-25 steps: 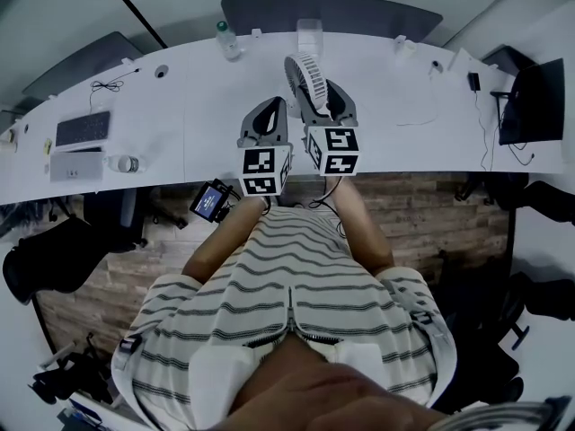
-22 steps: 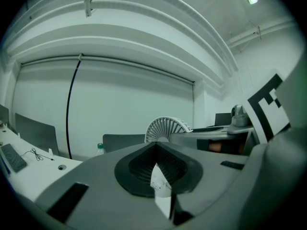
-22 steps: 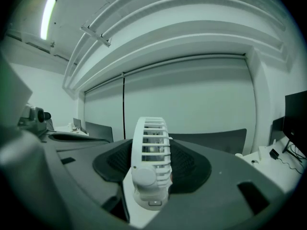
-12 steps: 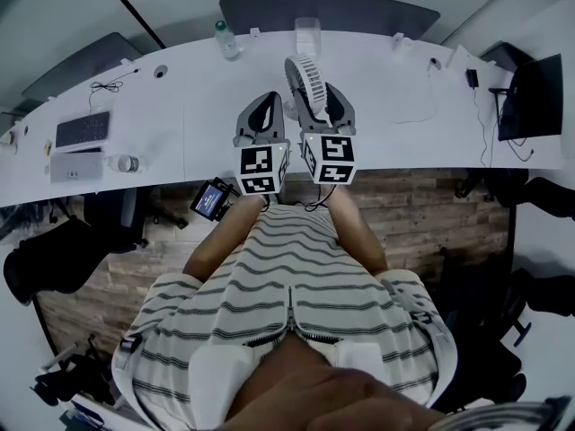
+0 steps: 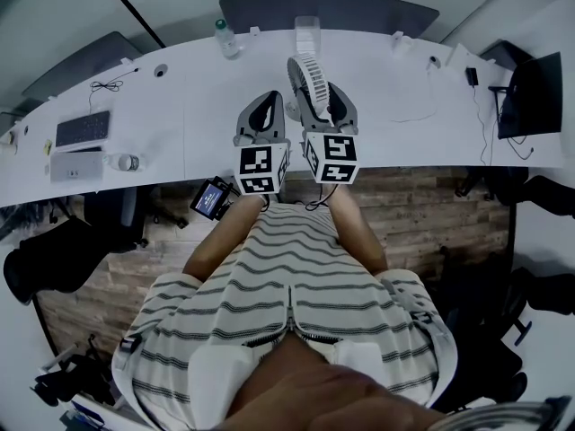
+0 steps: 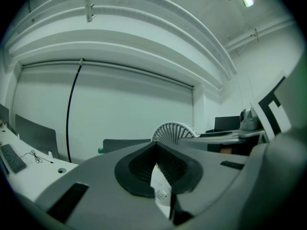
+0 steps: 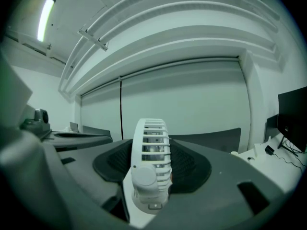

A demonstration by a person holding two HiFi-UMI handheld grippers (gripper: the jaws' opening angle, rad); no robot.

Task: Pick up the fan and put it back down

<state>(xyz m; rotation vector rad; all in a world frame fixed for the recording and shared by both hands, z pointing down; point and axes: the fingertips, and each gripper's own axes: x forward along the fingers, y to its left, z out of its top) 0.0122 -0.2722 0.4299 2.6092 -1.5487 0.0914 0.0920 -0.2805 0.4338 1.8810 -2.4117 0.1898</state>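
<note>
Fan [image 5: 308,77] sits between the jaws of the right gripper [image 5: 322,99], over the middle of the long white desk [image 5: 180,106], straight ahead of the person in the striped shirt [image 5: 287,285]. From the head view we cannot tell whether its foot touches the desktop or hangs clear of it. In the right gripper view the fan [image 7: 150,147] shows edge-on: white plastic, with a narrow round cage of curved slats and darker works glimpsed between the bars. A smooth round hub bulges toward the camera low on the cage, above a short stubby base with a small slot at its lower end. The right gripper [image 7: 152,159] has its dark ribbed pads pinching the fan from both sides, low on the cage and round the hub. The upper cage stands free above the jaws and leans a little to the left in the head view. The left gripper [image 5: 267,106] hovers just beside the right one, on the fan's left, not touching it. In the left gripper view its jaws [image 6: 156,150] are pressed together on nothing, and a small white printed label [image 6: 161,191] shows in the seam. Past them we see the fan's grille [image 6: 173,130] face-on, a fan of thin radial ribs. Elsewhere on the desk are a bottle [image 5: 225,39] toward the far edge, a keyboard [image 5: 83,128] well off to the left, and a dark monitor [image 5: 530,97] at the right end.
</note>
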